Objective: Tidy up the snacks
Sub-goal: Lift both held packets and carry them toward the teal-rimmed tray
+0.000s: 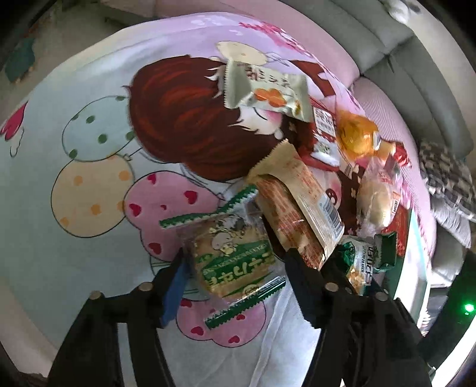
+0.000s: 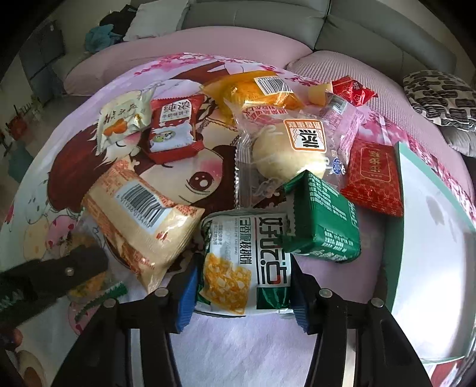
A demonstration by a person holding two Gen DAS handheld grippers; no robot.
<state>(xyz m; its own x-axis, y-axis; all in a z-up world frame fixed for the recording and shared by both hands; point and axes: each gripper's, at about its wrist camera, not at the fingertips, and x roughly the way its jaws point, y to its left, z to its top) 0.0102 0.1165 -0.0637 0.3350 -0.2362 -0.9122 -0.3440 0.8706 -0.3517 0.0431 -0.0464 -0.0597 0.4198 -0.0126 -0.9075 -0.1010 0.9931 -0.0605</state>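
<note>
Several wrapped snacks lie on a cartoon-print cloth. My left gripper (image 1: pixel 235 265) has its jaws on either side of a clear cracker packet with green serrated ends (image 1: pixel 229 256), touching it. My right gripper (image 2: pixel 242 285) is closed around a white-and-green pastry packet (image 2: pixel 247 262). A beige barcode packet (image 2: pixel 142 217) lies to its left; it also shows in the left wrist view (image 1: pixel 300 205). A green packet (image 2: pixel 324 217) leans on the pastry packet's right. Further back lie a bun packet (image 2: pixel 285 148), a red biscuit packet (image 2: pixel 172 131), an orange cake packet (image 2: pixel 255 92) and a pale packet (image 2: pixel 122 122).
A teal-rimmed white box (image 2: pixel 428 238) stands at the right. A red patterned packet (image 2: pixel 374 175) and a small red candy (image 2: pixel 354 89) lie by it. A grey sofa (image 2: pixel 267 18) and a patterned cushion (image 2: pixel 443 98) lie behind. The left gripper's finger (image 2: pixel 74 265) shows at left.
</note>
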